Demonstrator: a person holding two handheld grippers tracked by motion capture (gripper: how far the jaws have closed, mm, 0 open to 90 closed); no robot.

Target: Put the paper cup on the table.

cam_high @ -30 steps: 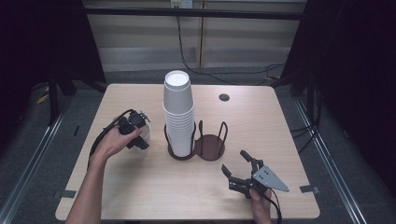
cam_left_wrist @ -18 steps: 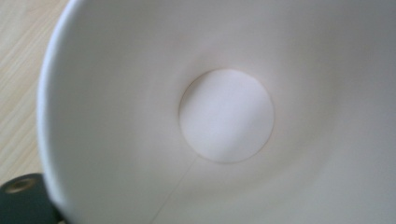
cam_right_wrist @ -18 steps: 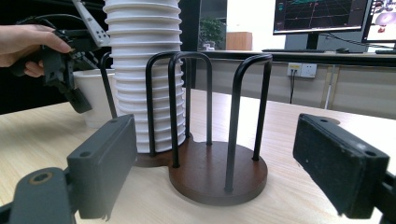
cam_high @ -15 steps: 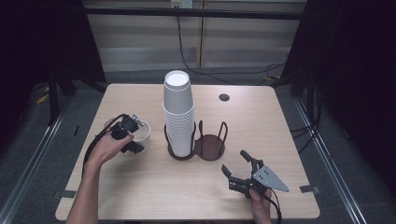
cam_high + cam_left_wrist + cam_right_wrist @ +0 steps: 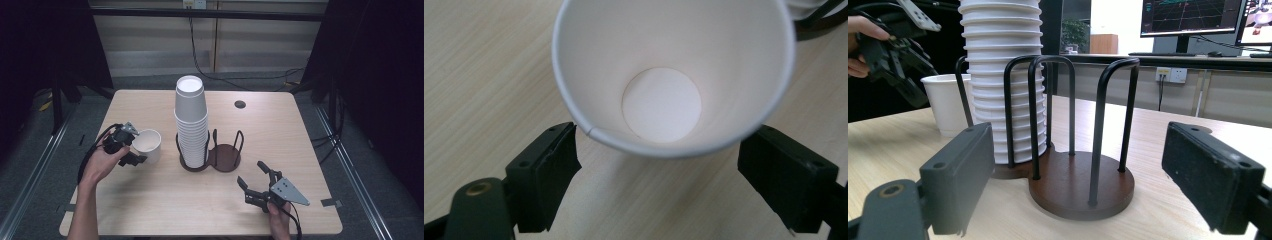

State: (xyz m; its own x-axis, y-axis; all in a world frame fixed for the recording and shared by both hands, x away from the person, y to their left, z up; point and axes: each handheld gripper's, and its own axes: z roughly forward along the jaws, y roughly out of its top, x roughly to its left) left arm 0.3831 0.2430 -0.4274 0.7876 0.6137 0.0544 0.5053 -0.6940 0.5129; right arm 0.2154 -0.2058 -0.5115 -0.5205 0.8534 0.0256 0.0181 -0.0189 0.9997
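A single white paper cup (image 5: pixel 147 142) stands upright on the wooden table, left of a tall stack of white cups (image 5: pixel 191 120). The stack fills the left ring of a dark two-place wire holder (image 5: pixel 225 157); the right ring is empty. My left gripper (image 5: pixel 133 144) is at the cup's left side. Its jaws have just been moving and now stand wide on either side of the cup's (image 5: pixel 661 97) near rim, with neither pad touching it. My right gripper (image 5: pixel 251 173) rests open at the front right, aimed at the holder (image 5: pixel 1080 185) and the stack (image 5: pixel 1000 75), with nothing between its jaws.
A small dark round grommet (image 5: pixel 240 104) sits near the table's far edge. Bare wood (image 5: pixel 165 200) lies between the two hands. Dark curtains and floor rails flank the table.
The left hand has drawn back to the left, away from the stack. The single cup now stands a little farther left, free of the jaws. The right gripper has stayed still.
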